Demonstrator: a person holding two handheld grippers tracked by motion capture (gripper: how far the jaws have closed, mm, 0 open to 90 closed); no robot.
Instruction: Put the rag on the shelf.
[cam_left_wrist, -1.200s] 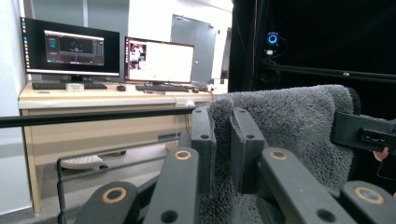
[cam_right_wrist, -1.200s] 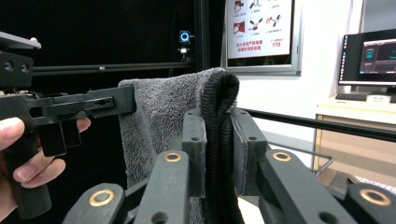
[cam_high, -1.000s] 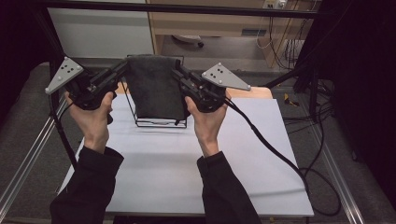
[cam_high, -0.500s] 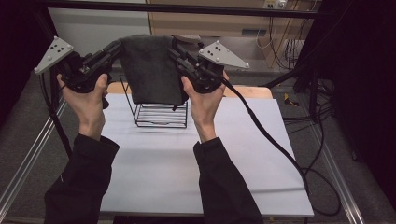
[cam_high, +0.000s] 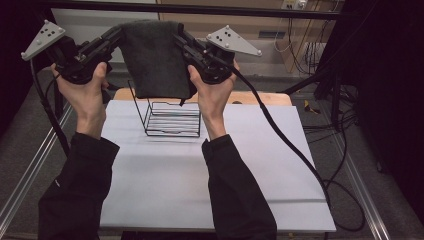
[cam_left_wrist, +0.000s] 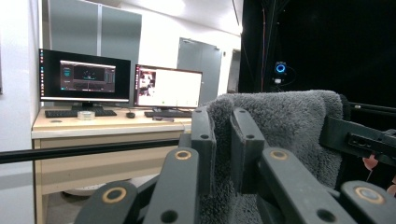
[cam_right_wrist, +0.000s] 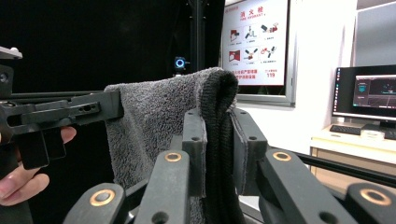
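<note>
Left gripper view had the black jaws of the left gripper (cam_left_wrist: 223, 140) pressed together on one top corner of the towel (cam_left_wrist: 285, 135), pile bunched between the pads. Right gripper view showed the same on the other side: the right gripper (cam_right_wrist: 217, 144) was clamped on the folded edge of the towel (cam_right_wrist: 159, 126), a thick rolled hem standing up between the jaws. Both bites looked deep, and that was what this step needed, since a shallow pinch on loose terry could have slipped.

High view placed the left gripper (cam_high: 116, 37) and the right gripper (cam_high: 179, 40) level with each other, the towel (cam_high: 155, 62) hanging flat between them, raised above the wire rack (cam_high: 172, 117) with its lower edge near the rack's top. To do it well, the hands probably had to stay level and keep the top edge taut so the cloth hung square.

Dark grey, fuzzy and soft, the towel draped as a limp rectangle. The rack was thin black wire, open and rigid, standing on the smooth white table (cam_high: 250, 165).
</note>
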